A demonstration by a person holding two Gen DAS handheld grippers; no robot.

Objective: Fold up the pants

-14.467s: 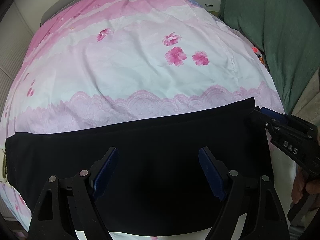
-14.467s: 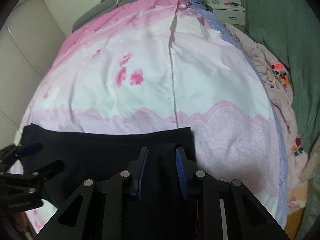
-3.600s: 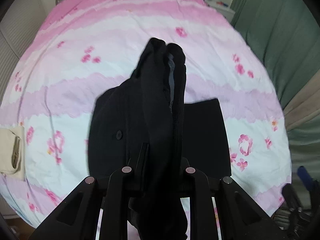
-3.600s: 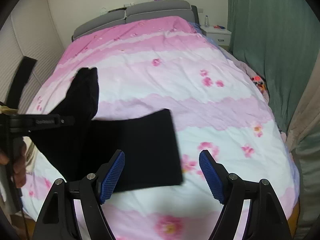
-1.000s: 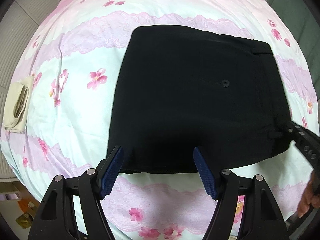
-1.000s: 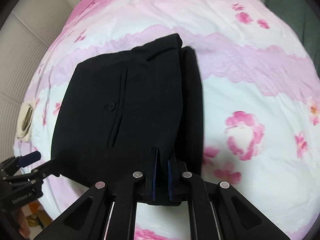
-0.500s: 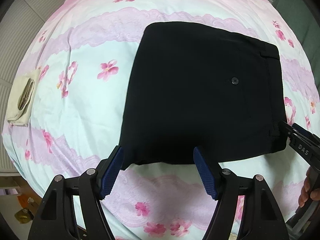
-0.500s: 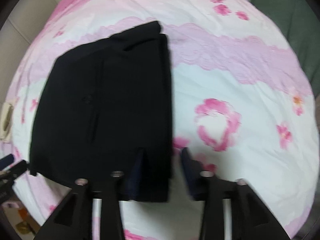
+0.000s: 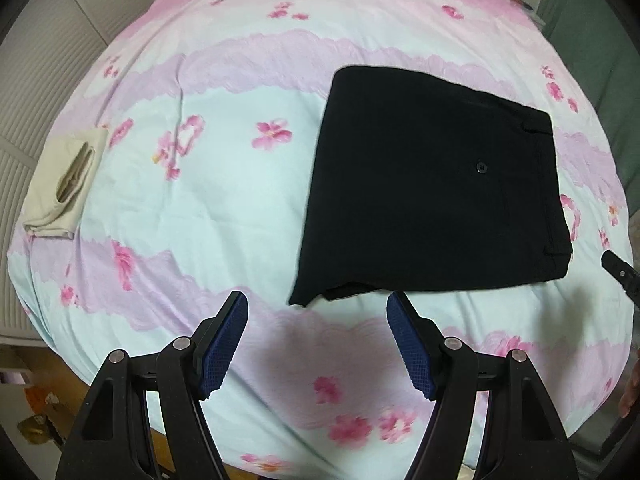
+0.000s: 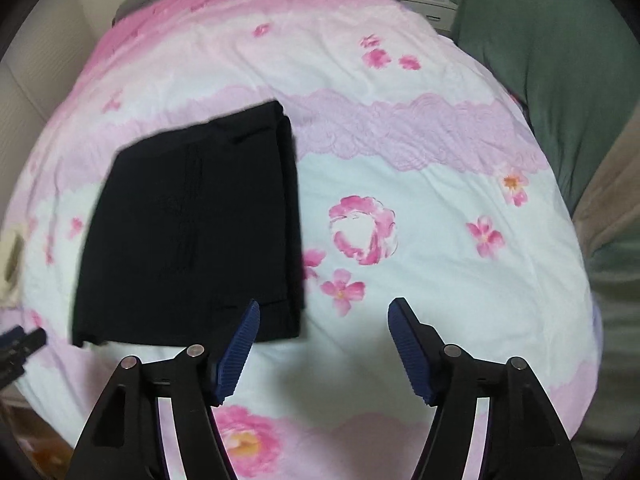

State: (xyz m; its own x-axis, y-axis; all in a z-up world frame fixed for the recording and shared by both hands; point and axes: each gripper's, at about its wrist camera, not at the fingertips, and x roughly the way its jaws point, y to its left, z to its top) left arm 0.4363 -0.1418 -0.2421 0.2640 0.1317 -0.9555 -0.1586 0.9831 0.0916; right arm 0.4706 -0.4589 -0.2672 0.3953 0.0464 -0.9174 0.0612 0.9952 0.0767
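The black pants lie folded into a flat rectangle on the pink floral bed cover, button side up. They also show at centre left in the right wrist view. My left gripper is open and empty, just in front of the pants' near left corner. My right gripper is open and empty, beside the pants' near right corner. The tip of the right gripper shows at the right edge of the left wrist view. The left gripper's tip shows at the left edge of the right wrist view.
A folded beige garment lies near the bed's left edge. A green curtain hangs to the right of the bed, with a white nightstand at the far end. The bed's front edge is close below both grippers.
My right gripper has opened, let go of the pants' edge and drawn back to the right. My left gripper, open throughout, has pulled back and left, so the pants sit farther off.
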